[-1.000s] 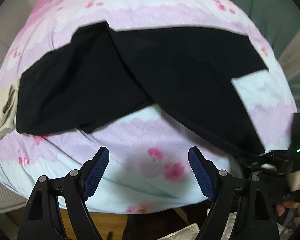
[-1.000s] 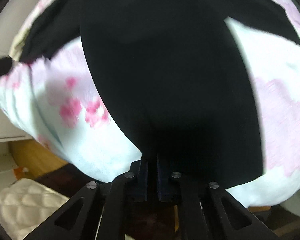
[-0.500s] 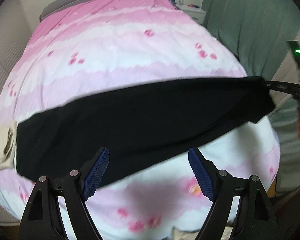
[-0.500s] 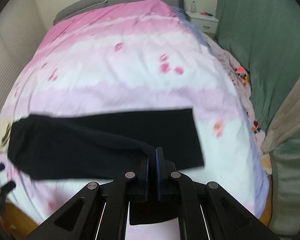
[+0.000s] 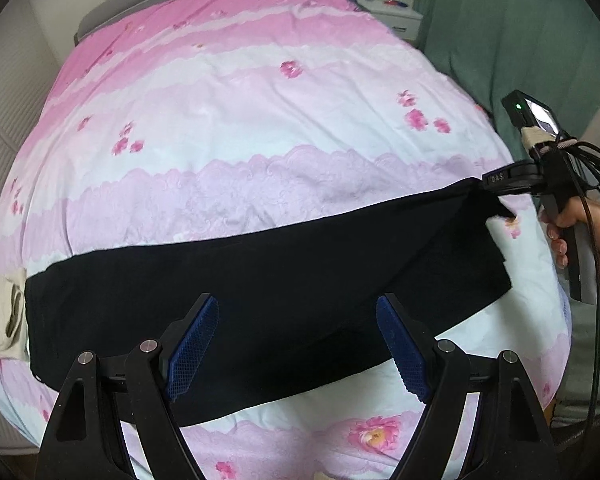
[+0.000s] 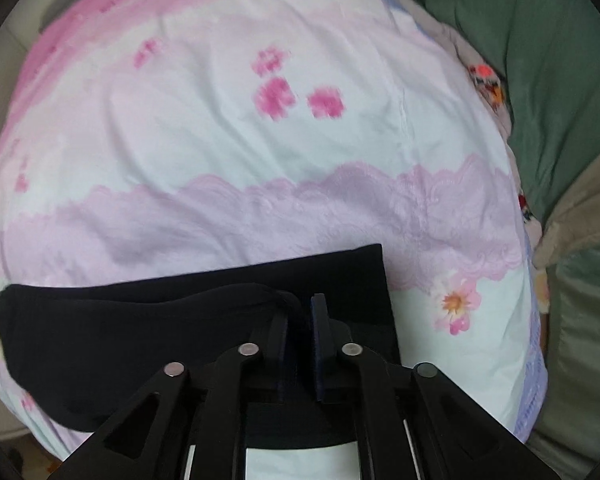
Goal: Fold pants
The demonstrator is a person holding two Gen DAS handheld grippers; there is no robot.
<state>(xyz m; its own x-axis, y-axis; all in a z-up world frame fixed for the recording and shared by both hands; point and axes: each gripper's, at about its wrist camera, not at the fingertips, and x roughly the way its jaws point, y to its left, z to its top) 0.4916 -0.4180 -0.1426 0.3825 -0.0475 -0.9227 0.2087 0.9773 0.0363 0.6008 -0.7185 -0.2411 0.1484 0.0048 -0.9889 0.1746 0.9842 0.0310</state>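
Black pants (image 5: 300, 264) lie as one long band across the near end of the pink flowered bed (image 5: 260, 120), with one leg laid over the other. My left gripper (image 5: 296, 300) hovers open above the band's middle and holds nothing. At the band's right end, my right gripper (image 5: 492, 180) is held by a person's hand (image 5: 568, 220). In the right wrist view, the right gripper (image 6: 300, 304) points down over the pants (image 6: 140, 328). Its jaws are opening, a narrow gap shows, and the bunched hem still lies between the fingers.
A beige cloth (image 5: 4, 312) lies at the pants' left end by the bed's edge. Green curtains (image 5: 520, 40) hang to the right of the bed, and a nightstand (image 5: 392, 12) stands at the far right. The bedspread (image 6: 260, 180) stretches away beyond the pants.
The right gripper swept the upper leg rightward across the bed, turning the spread V into a single band, and its jaws have started to part. The left gripper drew back, still open.
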